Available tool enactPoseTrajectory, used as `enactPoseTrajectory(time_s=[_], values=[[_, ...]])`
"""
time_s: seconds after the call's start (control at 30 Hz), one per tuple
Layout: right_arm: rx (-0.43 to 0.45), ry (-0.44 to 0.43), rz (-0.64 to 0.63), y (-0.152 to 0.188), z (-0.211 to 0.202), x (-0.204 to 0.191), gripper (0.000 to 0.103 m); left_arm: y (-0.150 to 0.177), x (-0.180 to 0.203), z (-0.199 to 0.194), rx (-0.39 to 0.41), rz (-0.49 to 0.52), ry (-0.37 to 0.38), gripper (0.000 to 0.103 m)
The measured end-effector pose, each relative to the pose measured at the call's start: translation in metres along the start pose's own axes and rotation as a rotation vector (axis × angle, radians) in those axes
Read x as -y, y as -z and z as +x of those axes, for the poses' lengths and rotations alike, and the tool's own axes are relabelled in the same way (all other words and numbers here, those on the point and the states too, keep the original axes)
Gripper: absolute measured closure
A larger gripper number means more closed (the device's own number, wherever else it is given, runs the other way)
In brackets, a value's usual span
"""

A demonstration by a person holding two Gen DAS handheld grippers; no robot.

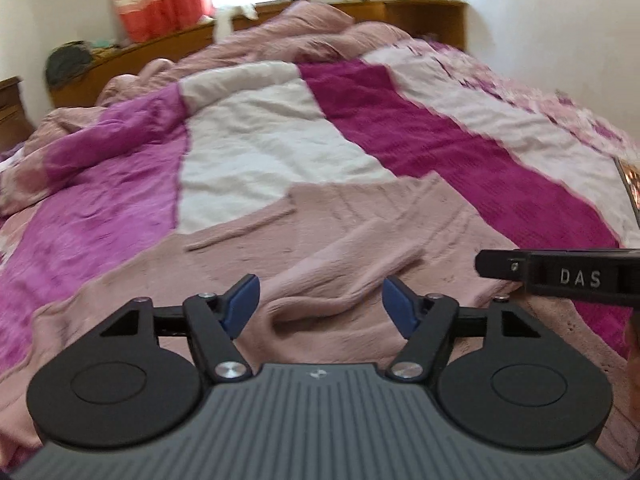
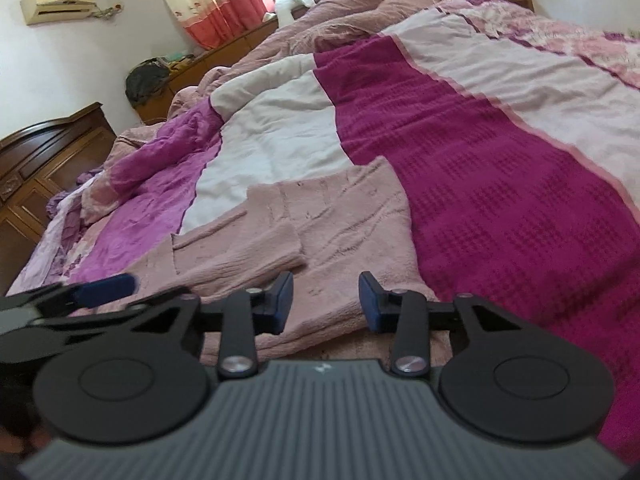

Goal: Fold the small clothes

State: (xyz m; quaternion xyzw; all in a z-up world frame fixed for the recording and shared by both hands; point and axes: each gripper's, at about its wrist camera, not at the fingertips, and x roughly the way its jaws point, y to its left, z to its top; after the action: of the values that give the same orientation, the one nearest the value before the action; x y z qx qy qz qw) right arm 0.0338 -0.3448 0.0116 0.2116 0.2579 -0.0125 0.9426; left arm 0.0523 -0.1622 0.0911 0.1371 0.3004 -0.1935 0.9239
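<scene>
A dusty-pink fuzzy garment point(image 1: 344, 240) lies spread on the bed, with one sleeve folded across its body point(image 1: 352, 264). It also shows in the right wrist view point(image 2: 340, 224), sleeve laid over it point(image 2: 240, 256). My left gripper point(image 1: 320, 304) is open and empty, just above the garment's near edge. My right gripper point(image 2: 324, 300) is open and empty, over the garment's near right part. The right gripper's side enters the left wrist view point(image 1: 560, 276). The left gripper's blue fingertip point(image 2: 108, 284) shows in the right wrist view.
The bed is covered by a bedspread with magenta point(image 1: 460, 152), white point(image 1: 260, 140) and lilac point(image 1: 100, 200) bands. A rumpled pink quilt point(image 1: 312, 28) lies at the head by a wooden headboard point(image 1: 432, 12). A dark wooden cabinet point(image 2: 44, 160) stands to the left.
</scene>
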Motion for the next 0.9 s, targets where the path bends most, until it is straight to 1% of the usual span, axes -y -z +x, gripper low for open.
enactPoseTrajectory(time_s=[0.13,0.3,0.33,0.4,0.43,0.5,0.53,0.57,0.6,0.63,0.73,0.83,0.9], values=[[-0.019,-0.009,0.044,0.007,0.007,0.009,0.064,-0.002,0.015,0.034,-0.045,0.063,0.028,0.030],[-0.034,-0.019,0.078,0.014,0.013,0.017,0.065,-0.003,0.029,0.064,-0.061,0.123,0.016,0.030],[-0.034,-0.020,0.079,0.015,0.014,0.017,0.065,-0.004,0.031,0.068,-0.054,0.134,0.006,0.033],[-0.035,-0.022,0.083,0.016,0.014,0.017,0.065,-0.006,0.035,0.075,-0.043,0.156,-0.008,0.050],[-0.036,-0.022,0.085,0.016,0.015,0.018,0.065,-0.008,0.037,0.077,-0.043,0.159,-0.004,0.052],[-0.037,-0.023,0.089,0.017,0.015,0.019,0.065,-0.011,0.040,0.083,-0.047,0.165,0.007,0.062],[-0.037,-0.022,0.089,0.018,0.016,0.019,0.066,-0.012,0.043,0.086,-0.048,0.171,0.005,0.065],[-0.038,-0.017,0.091,0.018,0.016,0.019,0.066,-0.012,0.045,0.088,-0.045,0.176,-0.002,0.076],[-0.039,-0.018,0.093,0.018,0.017,0.020,0.066,-0.013,0.046,0.090,-0.037,0.173,-0.006,0.091],[-0.039,-0.019,0.094,0.018,0.017,0.020,0.066,-0.013,0.046,0.089,-0.030,0.162,-0.007,0.094],[-0.039,-0.016,0.084,0.018,0.017,0.019,0.066,-0.014,0.039,0.080,0.007,0.128,-0.025,0.095],[-0.040,-0.015,0.082,0.018,0.017,0.019,0.066,-0.015,0.024,0.056,0.060,0.095,-0.072,0.096],[-0.040,-0.014,0.081,0.018,0.017,0.019,0.066,-0.016,0.007,0.041,0.087,0.053,-0.112,0.096]])
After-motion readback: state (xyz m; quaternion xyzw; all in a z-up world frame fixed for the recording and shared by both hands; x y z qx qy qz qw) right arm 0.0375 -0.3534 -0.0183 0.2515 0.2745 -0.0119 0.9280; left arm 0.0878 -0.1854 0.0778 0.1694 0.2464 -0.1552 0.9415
